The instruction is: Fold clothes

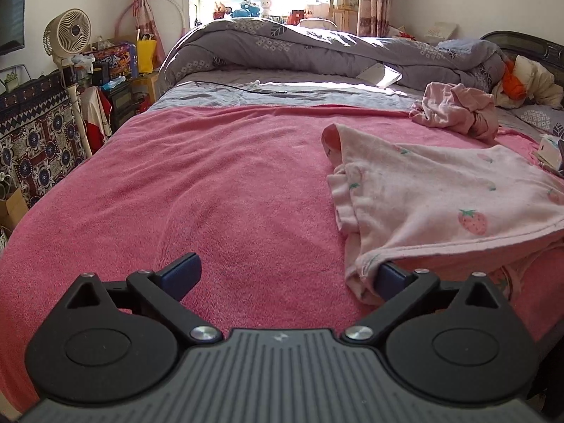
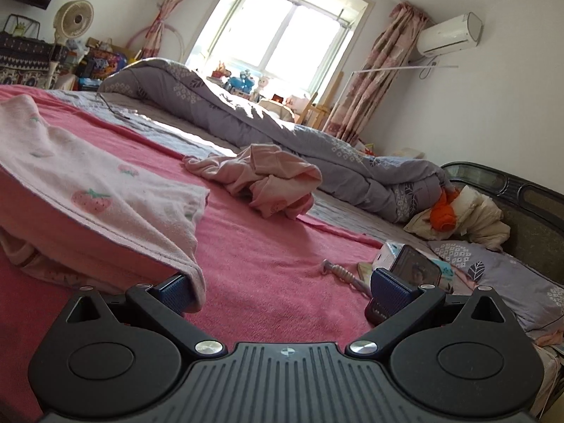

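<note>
A pale pink garment with strawberry prints (image 1: 433,204) lies on the pink towel-covered bed (image 1: 218,183), to the right in the left wrist view and to the left in the right wrist view (image 2: 88,176). My left gripper (image 1: 285,275) is open, its right finger (image 1: 389,276) under the garment's near hem. My right gripper (image 2: 282,289) is open, its left finger (image 2: 174,290) touching the garment's near corner. A crumpled pink garment (image 1: 458,111) lies farther back, also in the right wrist view (image 2: 268,179).
A rolled grey quilt (image 1: 317,49) lies across the far bed. A phone (image 2: 416,268), a tissue box (image 2: 387,253) and a twisted stick (image 2: 342,275) lie by the right gripper. Pillows and clothes (image 2: 465,215) sit at the headboard. A fan (image 1: 68,35) and clutter stand left.
</note>
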{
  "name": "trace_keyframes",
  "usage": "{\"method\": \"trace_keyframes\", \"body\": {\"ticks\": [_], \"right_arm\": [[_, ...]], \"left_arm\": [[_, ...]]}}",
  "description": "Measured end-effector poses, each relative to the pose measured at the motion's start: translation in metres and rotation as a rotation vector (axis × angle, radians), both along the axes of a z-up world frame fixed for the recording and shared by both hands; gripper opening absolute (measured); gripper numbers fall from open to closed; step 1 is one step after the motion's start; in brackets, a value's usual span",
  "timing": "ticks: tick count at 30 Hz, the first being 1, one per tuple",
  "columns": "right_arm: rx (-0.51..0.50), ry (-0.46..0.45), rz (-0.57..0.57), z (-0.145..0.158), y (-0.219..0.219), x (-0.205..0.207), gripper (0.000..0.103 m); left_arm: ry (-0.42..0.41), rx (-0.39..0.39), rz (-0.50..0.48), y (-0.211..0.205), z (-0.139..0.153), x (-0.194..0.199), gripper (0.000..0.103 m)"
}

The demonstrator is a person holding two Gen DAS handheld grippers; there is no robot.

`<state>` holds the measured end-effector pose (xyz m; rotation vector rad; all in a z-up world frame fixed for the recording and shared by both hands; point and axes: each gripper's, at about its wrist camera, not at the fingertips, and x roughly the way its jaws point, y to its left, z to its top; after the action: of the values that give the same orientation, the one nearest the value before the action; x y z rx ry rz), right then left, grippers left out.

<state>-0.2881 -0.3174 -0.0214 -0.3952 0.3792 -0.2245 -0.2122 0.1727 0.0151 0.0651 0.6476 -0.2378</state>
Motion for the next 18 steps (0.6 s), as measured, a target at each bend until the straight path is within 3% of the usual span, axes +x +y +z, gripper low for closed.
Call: {"method": "trace_keyframes", "body": {"ticks": [5, 8, 14, 18], "right_arm": [[-0.016, 0.003, 0.06, -0.02, 0.004, -0.007, 0.103], [0.029, 0.015, 0.108, -0.019, -0.004, -0.013, 0.103], [0.381, 0.166, 0.323, 0.005, -0.037, -0.035, 0.103], [0.621, 0.069, 0.439, 0.039, -0.05, -0.034, 0.103]], "left_arm": [[-0.009, 0.012, -0.015, -0.002, -0.009, -0.006, 0.102], [-0.016, 0.018, -0.031, -0.002, -0.008, -0.008, 0.102], [-0.006, 0.016, -0.078, 0.001, -0.011, -0.017, 0.103], [-0.006, 0.019, -0.075, 0.003, -0.01, -0.023, 0.103]]}}
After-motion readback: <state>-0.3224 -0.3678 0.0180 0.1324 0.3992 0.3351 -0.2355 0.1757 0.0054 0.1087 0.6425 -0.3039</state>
